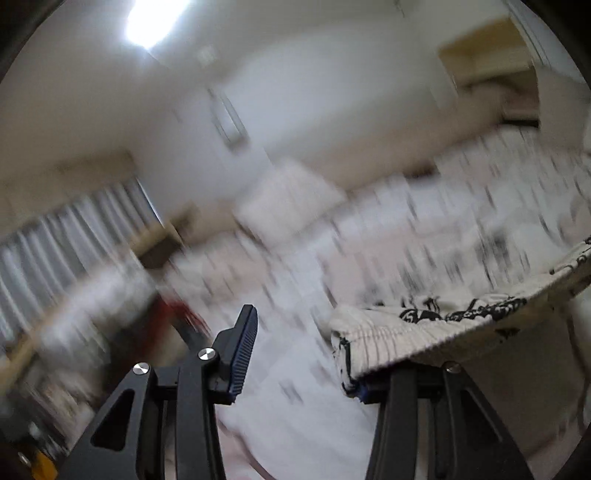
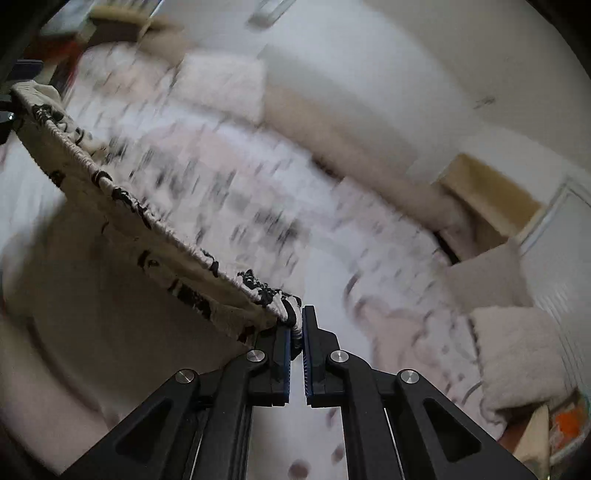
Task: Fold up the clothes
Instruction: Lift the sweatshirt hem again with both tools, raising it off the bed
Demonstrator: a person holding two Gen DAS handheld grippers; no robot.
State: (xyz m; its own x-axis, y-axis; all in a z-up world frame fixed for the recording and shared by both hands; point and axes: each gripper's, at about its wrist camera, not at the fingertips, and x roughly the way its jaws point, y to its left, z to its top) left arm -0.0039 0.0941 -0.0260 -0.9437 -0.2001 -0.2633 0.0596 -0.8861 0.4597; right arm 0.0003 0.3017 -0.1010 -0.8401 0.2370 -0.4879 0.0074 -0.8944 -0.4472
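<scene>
A cream garment with black print and a ribbed waistband (image 1: 436, 332) hangs stretched in the air between my two grippers. My left gripper (image 1: 299, 354) has its jaws wide apart; the waistband end drapes over the right finger, the left finger (image 1: 242, 354) is bare. My right gripper (image 2: 297, 332) is shut on the other end of the waistband (image 2: 155, 218), which runs up and to the left across the right wrist view. Both views are blurred by motion.
A bed with a patterned cover (image 2: 258, 192) lies below and behind the garment, with pillows (image 2: 517, 354) on it. Curtains (image 1: 66, 236) hang at the left, a ceiling light (image 1: 155, 18) is above, and a doorway (image 1: 491, 62) is at the far right.
</scene>
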